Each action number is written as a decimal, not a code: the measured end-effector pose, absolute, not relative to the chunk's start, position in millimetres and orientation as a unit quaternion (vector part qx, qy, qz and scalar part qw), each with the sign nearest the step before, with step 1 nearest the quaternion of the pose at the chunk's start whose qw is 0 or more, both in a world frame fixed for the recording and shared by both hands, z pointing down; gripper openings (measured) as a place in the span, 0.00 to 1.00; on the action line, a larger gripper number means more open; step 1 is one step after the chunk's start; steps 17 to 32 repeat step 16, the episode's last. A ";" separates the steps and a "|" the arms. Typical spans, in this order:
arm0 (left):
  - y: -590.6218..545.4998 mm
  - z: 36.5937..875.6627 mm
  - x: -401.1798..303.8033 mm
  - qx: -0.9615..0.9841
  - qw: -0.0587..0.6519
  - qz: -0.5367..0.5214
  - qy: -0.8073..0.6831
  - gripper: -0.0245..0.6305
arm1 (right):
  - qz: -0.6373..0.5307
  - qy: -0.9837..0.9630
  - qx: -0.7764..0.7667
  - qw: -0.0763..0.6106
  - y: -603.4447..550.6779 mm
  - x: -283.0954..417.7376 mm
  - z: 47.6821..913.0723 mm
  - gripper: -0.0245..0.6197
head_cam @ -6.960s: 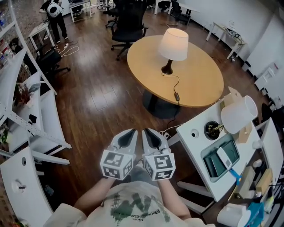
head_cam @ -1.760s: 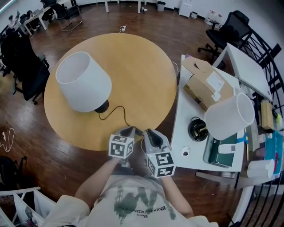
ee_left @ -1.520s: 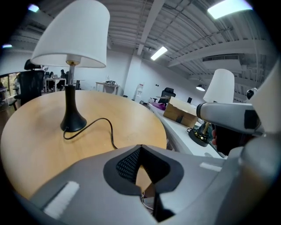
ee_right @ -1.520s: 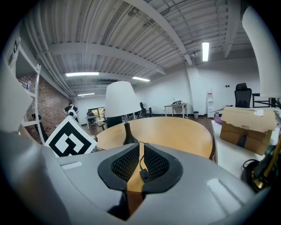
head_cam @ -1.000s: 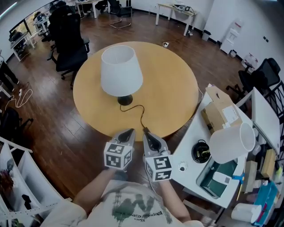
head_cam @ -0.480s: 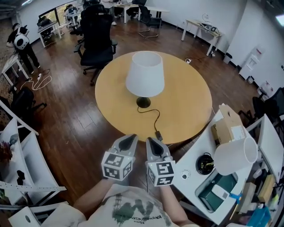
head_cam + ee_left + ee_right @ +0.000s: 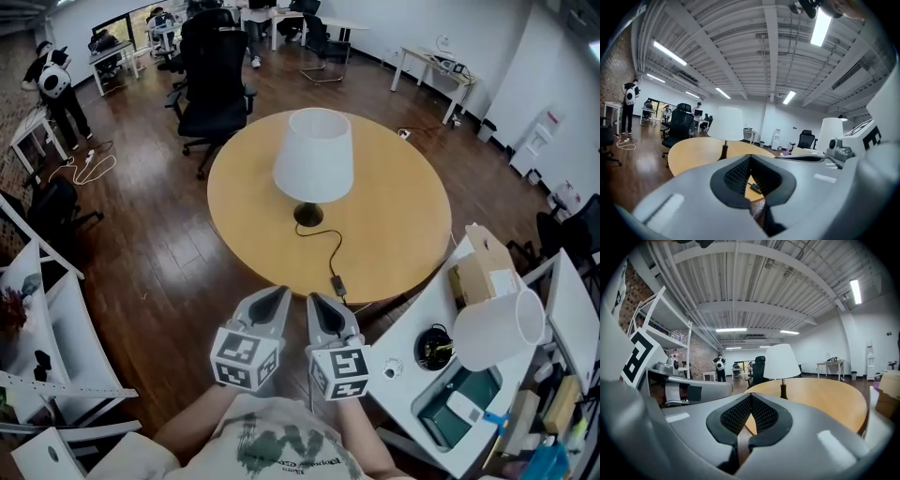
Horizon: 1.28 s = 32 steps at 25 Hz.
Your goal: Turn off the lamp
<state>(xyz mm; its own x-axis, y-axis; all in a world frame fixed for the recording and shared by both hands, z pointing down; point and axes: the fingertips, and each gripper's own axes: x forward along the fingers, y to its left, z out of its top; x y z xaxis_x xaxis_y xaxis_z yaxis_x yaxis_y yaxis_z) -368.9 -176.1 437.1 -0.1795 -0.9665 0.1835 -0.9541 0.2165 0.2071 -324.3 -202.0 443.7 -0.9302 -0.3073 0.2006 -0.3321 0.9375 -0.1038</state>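
View from above and along each tool. A round wooden table (image 7: 405,211) stands on a dark wood floor. The lamp (image 7: 313,157), with a white cone shade on a dark stem and foot, stands upright on the table, a little toward its far side. A black cord (image 7: 324,246) runs in a loose curve from the lamp's foot across the tabletop to a small inline switch (image 7: 337,282), which lies near the table's near edge.

The person stands just short of that edge and holds both tools side by side close to the chest, tips pointing toward the table. The left gripper (image 7: 275,296) has its jaws pressed together with nothing between them; its own view shows the ribbed pads meeting at the tip (image 7: 750,157). The right gripper (image 7: 318,302) is likewise closed and empty (image 7: 750,396). Both are apart from the table, cord and lamp; the switch is nearest the right gripper's tip.

To the right, a white desk (image 7: 409,283) carries a second lamp with a white shade (image 7: 497,324) and a cardboard box (image 7: 487,270). A black office chair (image 7: 212,79) stands beyond the table, at the left.
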 end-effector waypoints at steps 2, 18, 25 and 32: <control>-175.2 437.1 -366.5 0.625 0.138 -0.023 -0.768 0.04 | 0.067 -0.980 0.163 0.092 -200.9 -322.4 444.2 0.04; -181.6 433.2 -354.8 0.631 0.136 -0.023 -0.763 0.04 | 0.061 -0.979 0.172 0.089 -206.6 -309.8 438.6 0.04; -181.6 433.2 -354.8 0.631 0.136 -0.023 -0.763 0.04 | 0.061 -0.979 0.172 0.089 -206.6 -309.8 438.6 0.04; -181.6 433.2 -354.8 0.631 0.136 -0.023 -0.763 0.04 | 0.061 -0.979 0.172 0.089 -206.6 -309.8 438.6 0.04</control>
